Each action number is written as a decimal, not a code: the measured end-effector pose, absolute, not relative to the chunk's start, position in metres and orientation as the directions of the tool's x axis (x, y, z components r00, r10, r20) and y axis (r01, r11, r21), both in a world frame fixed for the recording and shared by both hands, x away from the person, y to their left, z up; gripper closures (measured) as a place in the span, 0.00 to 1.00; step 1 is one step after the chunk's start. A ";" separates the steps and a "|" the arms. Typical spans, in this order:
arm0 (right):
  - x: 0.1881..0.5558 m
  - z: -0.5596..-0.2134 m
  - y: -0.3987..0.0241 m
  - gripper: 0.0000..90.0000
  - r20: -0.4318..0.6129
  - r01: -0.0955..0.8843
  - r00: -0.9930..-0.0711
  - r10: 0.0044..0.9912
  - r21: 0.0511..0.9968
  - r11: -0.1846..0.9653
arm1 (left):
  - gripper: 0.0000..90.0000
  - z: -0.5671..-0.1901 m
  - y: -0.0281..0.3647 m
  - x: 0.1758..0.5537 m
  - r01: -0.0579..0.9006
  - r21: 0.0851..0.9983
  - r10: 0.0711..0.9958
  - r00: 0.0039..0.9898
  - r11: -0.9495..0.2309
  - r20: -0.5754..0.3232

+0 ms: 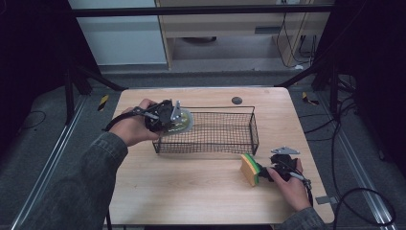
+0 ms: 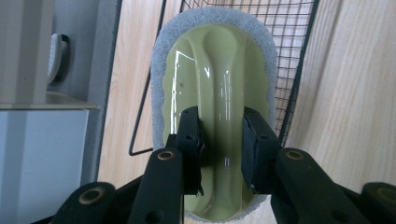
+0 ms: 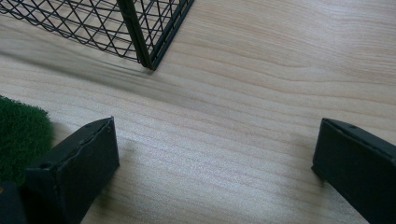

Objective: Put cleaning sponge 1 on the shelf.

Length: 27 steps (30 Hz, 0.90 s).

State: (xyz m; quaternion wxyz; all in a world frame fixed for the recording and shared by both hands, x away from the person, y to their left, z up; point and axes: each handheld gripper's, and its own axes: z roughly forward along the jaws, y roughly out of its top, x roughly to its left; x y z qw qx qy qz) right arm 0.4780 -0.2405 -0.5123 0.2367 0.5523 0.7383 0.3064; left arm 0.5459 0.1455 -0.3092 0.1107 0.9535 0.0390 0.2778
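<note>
Left gripper view: fingers (image 2: 189, 140) clamped on green scrubber (image 2: 217, 84), held over the wire basket's (image 1: 210, 146) left end. Right gripper (image 1: 268, 172) fingers spread wide, empty, beside sponge (image 1: 249, 169) on surface (image 1: 191, 191).

We see scrubber (image 2: 217, 93): glossy olive-green plastic handle ridge on grey fibrous oval pad, held off table at left end of wire basket (image 1: 210, 132), above its rim. We see sponge (image 1: 249, 169): yellow body, green scouring face, standing on edge on table just beside basket's near right corner.
</note>
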 end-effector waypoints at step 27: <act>0.478 -0.512 -0.240 0.01 -0.009 0.668 -0.282 0.959 0.716 0.203 | 0.79 -0.318 0.133 0.559 -0.051 0.197 0.079 0.797 -0.979 0.599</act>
